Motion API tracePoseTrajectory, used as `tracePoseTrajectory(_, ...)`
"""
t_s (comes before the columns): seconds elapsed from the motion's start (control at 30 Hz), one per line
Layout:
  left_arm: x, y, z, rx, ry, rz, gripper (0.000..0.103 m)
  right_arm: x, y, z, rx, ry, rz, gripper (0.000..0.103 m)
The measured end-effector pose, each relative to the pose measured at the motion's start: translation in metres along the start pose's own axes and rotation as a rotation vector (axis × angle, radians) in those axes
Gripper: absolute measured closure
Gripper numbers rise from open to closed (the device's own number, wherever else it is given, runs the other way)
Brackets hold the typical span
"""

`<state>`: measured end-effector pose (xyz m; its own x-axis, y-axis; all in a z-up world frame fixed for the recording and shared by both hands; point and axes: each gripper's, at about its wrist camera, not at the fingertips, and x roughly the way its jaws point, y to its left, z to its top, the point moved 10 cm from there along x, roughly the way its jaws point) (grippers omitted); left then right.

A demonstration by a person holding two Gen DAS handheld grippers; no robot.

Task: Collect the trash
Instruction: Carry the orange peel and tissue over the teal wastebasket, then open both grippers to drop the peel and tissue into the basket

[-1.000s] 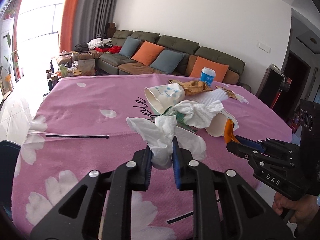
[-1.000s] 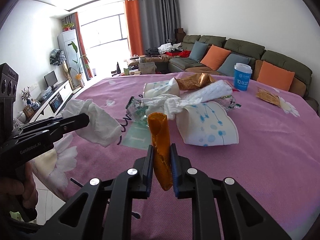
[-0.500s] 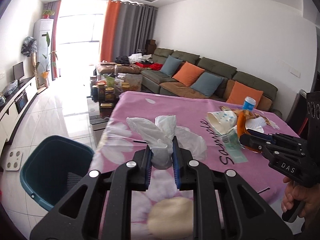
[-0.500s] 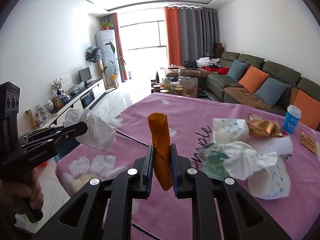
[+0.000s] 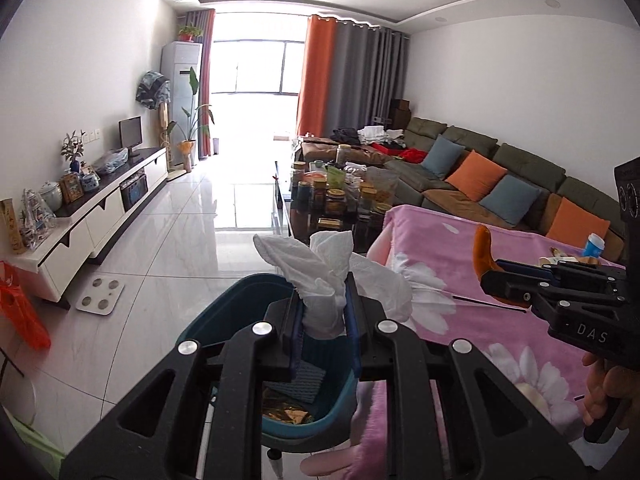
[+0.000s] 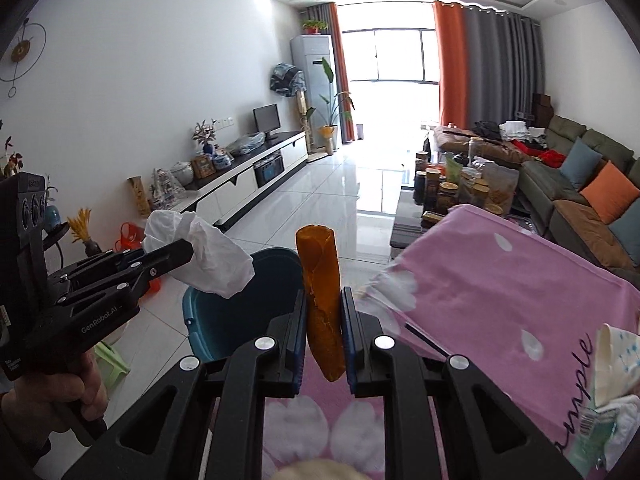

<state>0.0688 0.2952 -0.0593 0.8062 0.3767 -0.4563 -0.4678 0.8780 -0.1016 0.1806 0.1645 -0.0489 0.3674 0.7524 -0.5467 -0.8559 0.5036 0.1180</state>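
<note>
Left gripper (image 5: 322,312) clamped on a crumpled white tissue (image 5: 320,276), held above the teal bin (image 5: 240,312) on the tiled floor. Right gripper (image 6: 323,332) clamped on an orange wrapper (image 6: 322,300), upright between the pads, near the corner of the pink tablecloth (image 6: 500,280), beside the bin.
</note>
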Motion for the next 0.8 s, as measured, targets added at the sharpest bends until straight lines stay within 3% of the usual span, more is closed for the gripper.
tracePoseTrajectory(0.23,0.001,0.054,-0.011,-0.027,0.037,0.08,0.085,0.053,0.035,0.01,-0.047,0.086,0.06,0.089)
tracePoseTrajectory(0.43,0.018,0.082,-0.032,-0.057,0.098,0.099,0.085,0.094,0.05,0.005,-0.06,0.172,0.083,0.089)
tracePoseTrajectory(0.8,0.062,0.082,-0.052,-0.049,0.169,0.11,0.084,0.131,0.062,-0.005,-0.071,0.266,0.088,0.089)
